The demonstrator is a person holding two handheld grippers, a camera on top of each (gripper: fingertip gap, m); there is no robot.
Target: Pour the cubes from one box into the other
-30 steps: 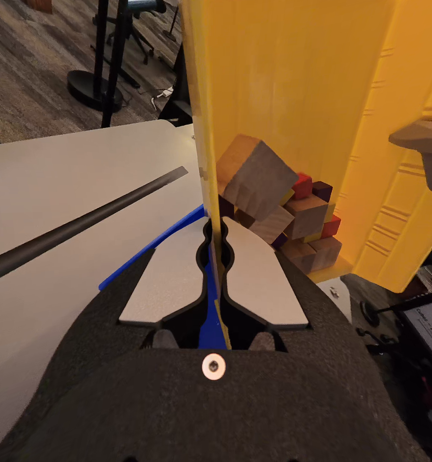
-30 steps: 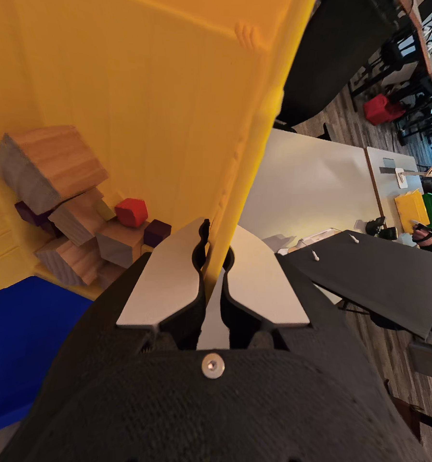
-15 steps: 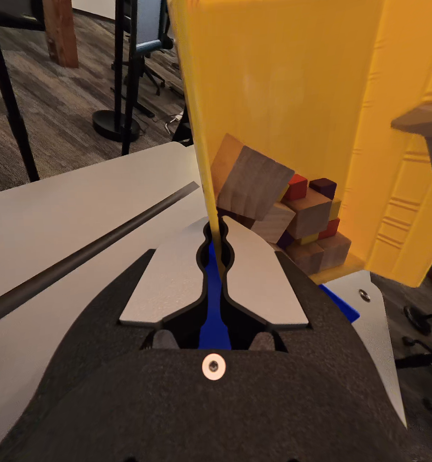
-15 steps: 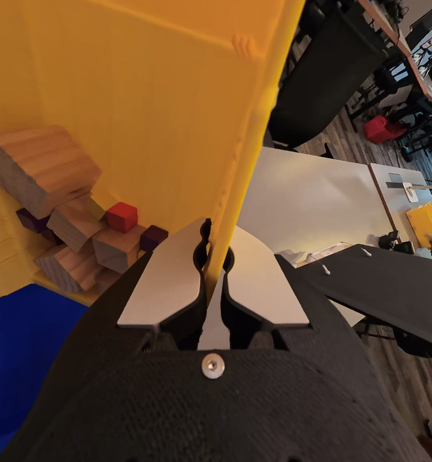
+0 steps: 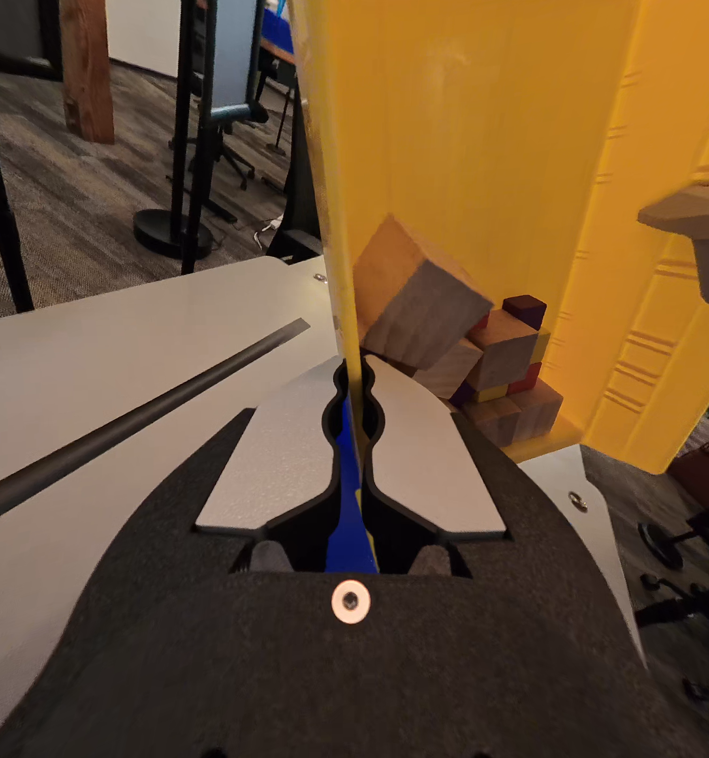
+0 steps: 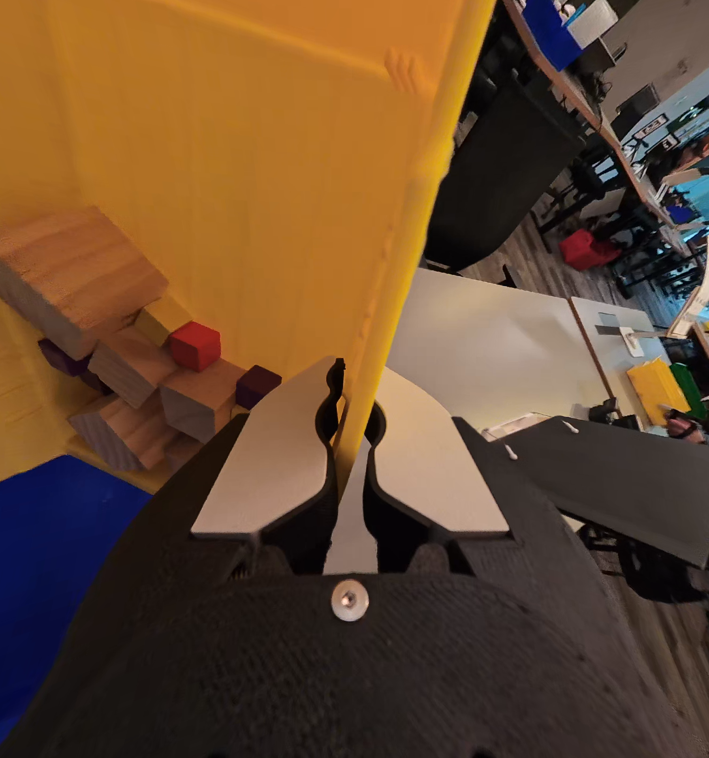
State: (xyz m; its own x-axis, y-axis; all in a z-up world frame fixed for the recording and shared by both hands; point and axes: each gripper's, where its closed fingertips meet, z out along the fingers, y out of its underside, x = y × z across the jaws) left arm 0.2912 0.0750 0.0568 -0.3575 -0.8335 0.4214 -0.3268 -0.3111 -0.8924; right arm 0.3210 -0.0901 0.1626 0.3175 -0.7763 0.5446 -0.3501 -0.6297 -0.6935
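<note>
We have the cubes (image 5: 459, 352) heaped in the low end of the yellow box (image 5: 467, 143), a jumble of plain wooden blocks with small red, purple and yellow ones wedged among them; in the right wrist view the same pile (image 6: 110, 361) sits against the box's lowest wall, a red cube (image 6: 194, 345) perched on top. The box is lifted off the table and tipped steeply, we judge so that the load slides toward its lower lip, and that lip hangs just above the blue box (image 6: 36, 574), which lies under it as the receiver. No cube shows inside the blue box yet, so we take the pour to be about to begin, not begun

We hold the yellow box from two opposite sides so it can be turned without twisting. Our left gripper (image 5: 354, 369) has its fingers nearly closed, pinching one thin side wall edge-on, with a strip of blue showing in the gap below. Our right gripper (image 6: 354, 393) is likewise pressed onto the opposite wall, whose yellow edge runs up between its fingers

Beyond lie the white table (image 5: 118, 348) with a dark rod (image 5: 139, 414) across it, and the floor with stands and chairs
</note>
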